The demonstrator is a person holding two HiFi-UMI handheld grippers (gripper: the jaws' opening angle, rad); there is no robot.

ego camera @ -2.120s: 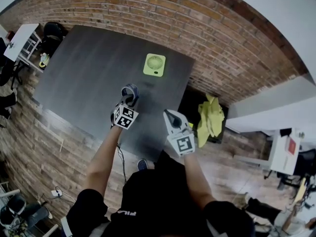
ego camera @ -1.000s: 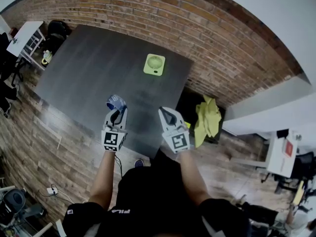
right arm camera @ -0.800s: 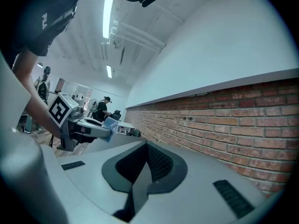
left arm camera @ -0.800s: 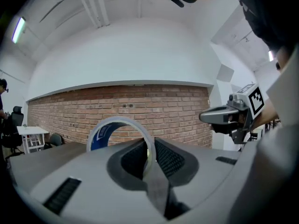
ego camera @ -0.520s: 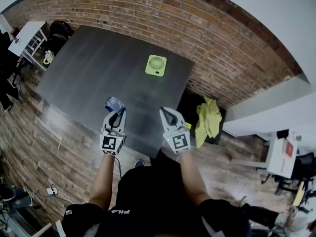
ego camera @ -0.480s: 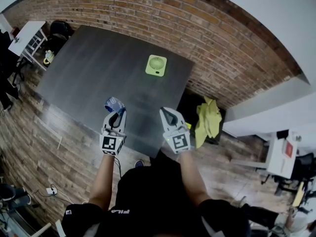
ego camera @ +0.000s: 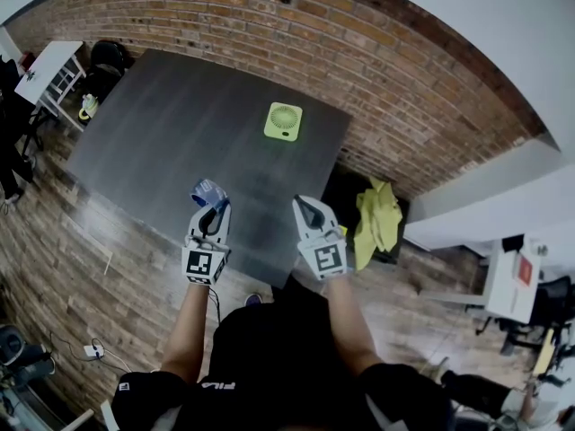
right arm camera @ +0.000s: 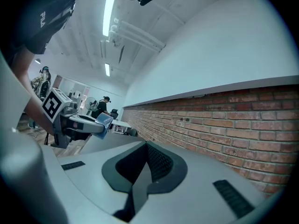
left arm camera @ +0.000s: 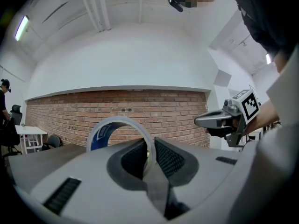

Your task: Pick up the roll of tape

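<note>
Tape (ego camera: 209, 189): one roll, clear band on a blue core. It is held on edge at the tip of the left gripper (ego camera: 210, 208), over the table's (ego camera: 162, 124) near edge. In the left gripper view the roll's (left arm camera: 103, 133) right-hand wall is pinched between the ribbed pads (left arm camera: 167, 157), and the rest of the ring is left standing out to the left of the gripper (left arm camera: 149, 149).

Left gripper: jaws drawn narrow, clamped on the tape.

Right gripper (ego camera: 305, 212): jaws brought together, nothing held between them (best seen in the right gripper view (right arm camera: 145, 146)). It is held beside the left gripper, apart from it, over the table's near right corner.

Fan (ego camera: 282, 120): small, green, laid by the table's far edge, towards the far right corner.

Cloth (ego camera: 379, 215): yellow, crumpled, found off the table beyond its right edge.

Wall (ego camera: 269, 25): brick, set behind the table's far edge.
</note>
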